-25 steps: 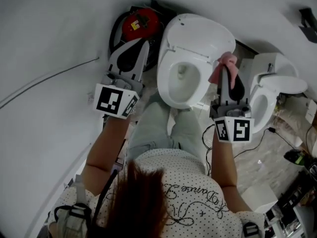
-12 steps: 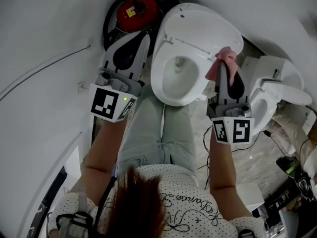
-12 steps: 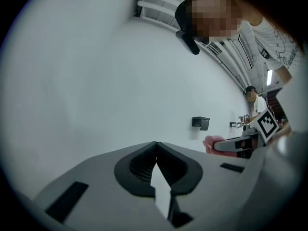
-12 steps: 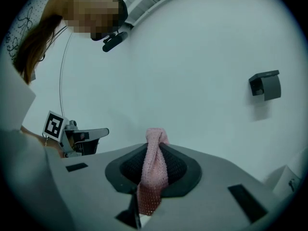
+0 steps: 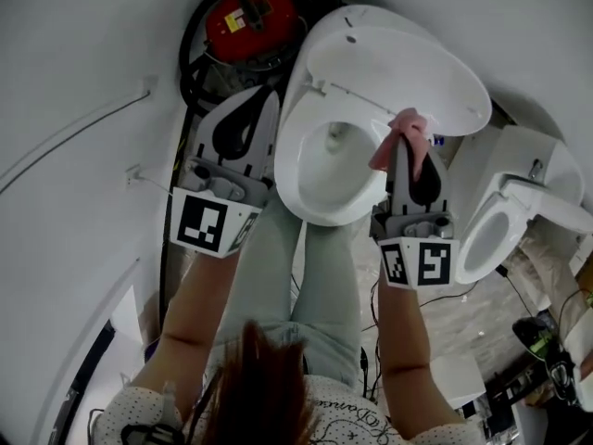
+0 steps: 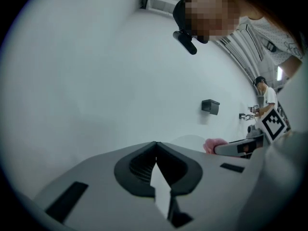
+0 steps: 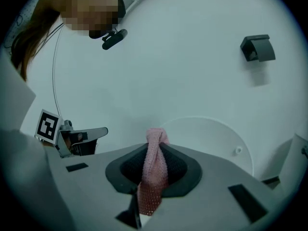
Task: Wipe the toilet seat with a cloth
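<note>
Above: R tongs (image 7: 153,150) clamped on nubbly pink knit cloth (image 7: 154,177), at rim of oval glossy white toilet seat (image 5: 320,211); L tongs (image 6: 155,147) pressed together, empty.

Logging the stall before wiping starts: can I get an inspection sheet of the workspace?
Surface: toilet seat down, lid raised; white, no marks seen.
Job's things: pink cloth bunched at the seat's rim; contact unclear.
Clutter: red round device next to the raised lid.
Grippers: right gripper shut on the cloth; left gripper shut, empty.
Cables: black hose round the device; thin cable on the white wall.
Surroundings: second toilet beside; black box on the wall.
</note>
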